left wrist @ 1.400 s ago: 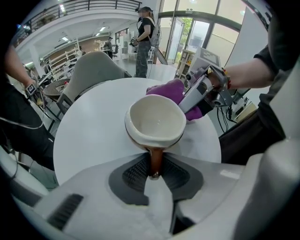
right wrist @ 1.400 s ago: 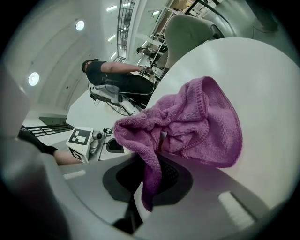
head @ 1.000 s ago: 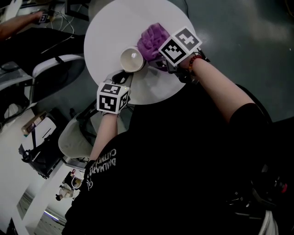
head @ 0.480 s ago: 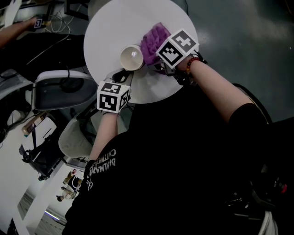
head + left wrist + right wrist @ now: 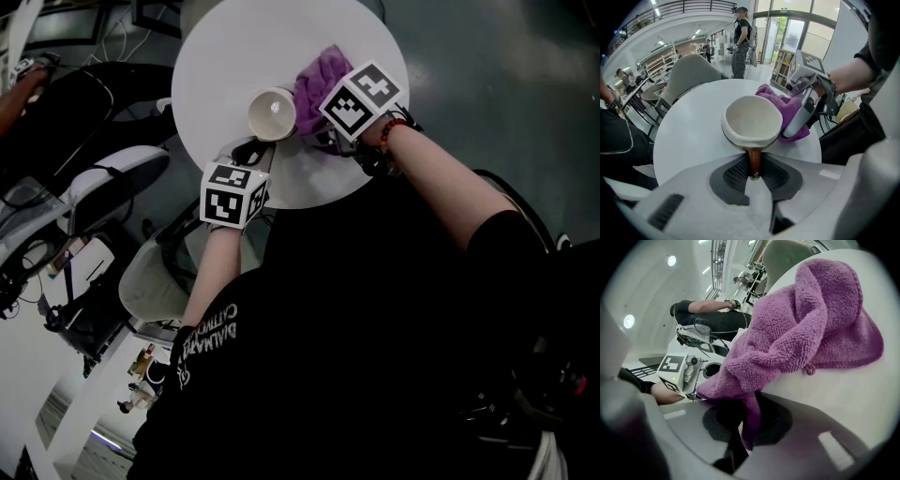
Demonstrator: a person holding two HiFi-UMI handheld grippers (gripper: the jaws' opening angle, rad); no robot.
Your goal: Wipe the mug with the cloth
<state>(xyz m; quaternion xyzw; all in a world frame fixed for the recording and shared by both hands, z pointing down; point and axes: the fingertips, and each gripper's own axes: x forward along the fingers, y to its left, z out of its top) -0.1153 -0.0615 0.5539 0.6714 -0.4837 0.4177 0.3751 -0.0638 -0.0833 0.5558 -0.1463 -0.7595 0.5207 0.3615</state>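
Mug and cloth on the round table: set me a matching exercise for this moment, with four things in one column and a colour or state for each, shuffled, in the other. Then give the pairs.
Column one
1. mug
2. cloth
3. left gripper
4. right gripper

Column two
A. shut on a hanging fold of fabric
B. cream-white inside
C. shut on a brown handle
D. purple, bunched beside the mug

Pairs: 1-B, 2-D, 3-C, 4-A
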